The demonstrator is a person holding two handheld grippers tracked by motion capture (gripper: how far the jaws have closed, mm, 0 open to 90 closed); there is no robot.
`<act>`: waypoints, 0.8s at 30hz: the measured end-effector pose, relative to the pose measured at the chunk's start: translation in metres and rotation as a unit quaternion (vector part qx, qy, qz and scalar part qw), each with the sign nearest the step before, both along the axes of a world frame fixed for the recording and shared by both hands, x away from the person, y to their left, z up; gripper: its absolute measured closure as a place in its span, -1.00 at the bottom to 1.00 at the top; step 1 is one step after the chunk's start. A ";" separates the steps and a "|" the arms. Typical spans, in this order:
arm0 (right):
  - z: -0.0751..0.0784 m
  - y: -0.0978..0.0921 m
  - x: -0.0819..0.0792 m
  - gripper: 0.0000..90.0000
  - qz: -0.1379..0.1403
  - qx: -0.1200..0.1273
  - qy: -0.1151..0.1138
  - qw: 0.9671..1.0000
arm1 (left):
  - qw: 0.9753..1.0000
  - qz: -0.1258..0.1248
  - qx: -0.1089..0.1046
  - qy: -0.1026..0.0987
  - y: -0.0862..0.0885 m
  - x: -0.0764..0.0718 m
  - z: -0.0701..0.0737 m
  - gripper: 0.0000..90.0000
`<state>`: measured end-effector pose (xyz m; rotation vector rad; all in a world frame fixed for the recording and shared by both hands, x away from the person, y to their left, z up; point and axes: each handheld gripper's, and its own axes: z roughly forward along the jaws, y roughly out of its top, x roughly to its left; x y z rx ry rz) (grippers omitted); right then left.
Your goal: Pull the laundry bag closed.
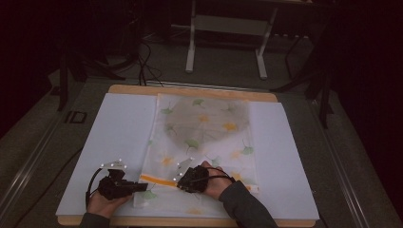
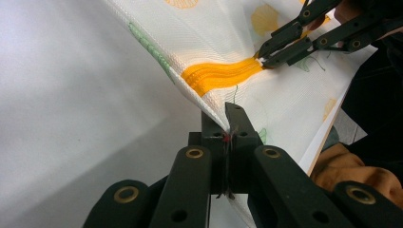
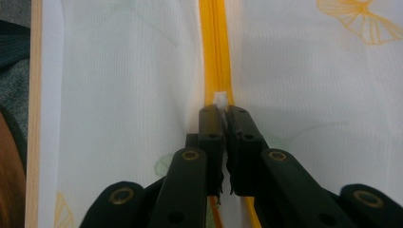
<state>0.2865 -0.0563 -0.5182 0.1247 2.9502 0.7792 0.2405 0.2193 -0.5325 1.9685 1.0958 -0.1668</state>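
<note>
A white mesh bag (image 1: 204, 137) printed with green and yellow leaves lies flat on the table, its orange zipper (image 1: 157, 179) running across the near end. My left gripper (image 1: 142, 186) is shut on the bag's edge (image 2: 209, 102) at the zipper's left end, lifting the fabric a little. My right gripper (image 1: 179, 184) is shut on the small white zipper pull (image 3: 220, 99), with the orange zipper (image 3: 216, 47) stretching ahead of its jaws. In the left gripper view the right gripper (image 2: 263, 54) pinches the far end of the visible zipper (image 2: 218, 76).
The bag rests on a white sheet (image 1: 119, 128) that covers a wooden tabletop (image 1: 190, 90). A grey shape (image 1: 209, 118) shows through the bag's upper half. A metal stand (image 1: 228, 23) and cables (image 1: 142, 61) sit on the floor beyond the table.
</note>
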 end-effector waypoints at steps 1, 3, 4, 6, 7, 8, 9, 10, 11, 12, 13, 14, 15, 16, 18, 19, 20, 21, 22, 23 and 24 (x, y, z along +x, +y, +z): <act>0.000 -0.001 0.000 0.90 -0.001 0.002 0.000 1.000 | 1.000 0.000 0.000 0.000 0.000 0.000 0.000 0.96; 0.000 -0.002 0.000 0.90 -0.001 0.002 0.002 1.000 | 1.000 0.000 0.001 0.000 0.000 0.000 0.000 0.97; 0.000 -0.003 0.000 0.90 -0.001 0.002 0.002 1.000 | 1.000 0.000 0.001 0.000 0.000 0.000 0.000 0.96; 0.000 -0.003 0.000 0.90 0.000 0.000 0.001 1.000 | 1.000 0.000 0.000 0.000 0.000 0.000 0.000 0.96; 0.000 -0.004 0.000 0.90 0.000 -0.001 0.000 1.000 | 1.000 0.000 -0.001 0.000 0.000 0.000 0.000 0.96; 0.000 -0.004 0.000 0.90 0.000 0.000 0.000 1.000 | 1.000 0.000 0.001 0.000 0.000 0.000 0.000 0.96; 0.000 -0.005 0.000 0.90 -0.001 -0.001 0.000 1.000 | 1.000 0.000 0.000 0.000 0.000 0.000 0.000 0.96; 0.000 -0.005 0.000 0.90 0.000 -0.001 0.000 1.000 | 1.000 0.000 -0.001 0.000 0.000 0.000 0.000 0.96; 0.000 -0.006 0.000 0.90 0.000 -0.002 0.000 1.000 | 1.000 0.000 -0.001 0.000 0.000 0.000 0.000 0.96; 0.000 -0.007 0.000 0.90 0.000 -0.001 0.001 1.000 | 1.000 0.000 -0.001 0.000 0.001 0.000 0.000 0.96; 0.000 -0.008 0.000 0.91 -0.001 -0.002 0.001 1.000 | 1.000 0.000 -0.002 0.000 0.001 0.000 0.000 0.96; 0.000 -0.008 0.000 0.91 0.000 -0.002 0.000 1.000 | 1.000 0.000 -0.002 0.000 0.001 0.000 0.000 0.96; 0.000 -0.009 0.000 0.91 -0.002 -0.001 0.001 1.000 | 1.000 0.000 -0.001 0.000 0.001 0.000 0.000 0.96; 0.000 -0.010 0.000 0.91 -0.002 -0.002 0.001 1.000 | 1.000 0.000 -0.002 0.000 0.001 0.000 0.000 0.96; 0.000 -0.011 0.001 0.91 -0.002 -0.002 0.002 1.000 | 1.000 0.000 -0.002 0.000 0.001 0.000 0.000 0.96; 0.000 -0.012 0.000 0.91 -0.002 -0.002 0.002 1.000 | 1.000 0.000 -0.001 0.000 0.001 0.000 0.000 0.96; 0.000 -0.013 0.001 0.91 -0.001 -0.002 0.001 1.000 | 1.000 0.000 -0.001 0.000 0.001 0.000 0.000 0.96; 0.001 -0.014 0.000 0.91 -0.003 -0.005 0.002 1.000 | 1.000 0.000 -0.002 0.000 0.001 0.000 0.000 0.96; 0.001 -0.014 0.000 0.91 -0.003 -0.005 0.002 1.000 | 1.000 0.000 -0.002 0.000 0.001 0.000 0.000 0.96; 0.001 -0.014 0.000 0.91 -0.003 -0.004 0.001 1.000 | 1.000 0.000 -0.002 0.000 0.001 0.000 0.000 0.96; 0.001 -0.015 0.000 0.92 -0.004 -0.005 0.001 1.000 | 1.000 0.001 -0.002 -0.001 0.001 0.000 0.000 0.96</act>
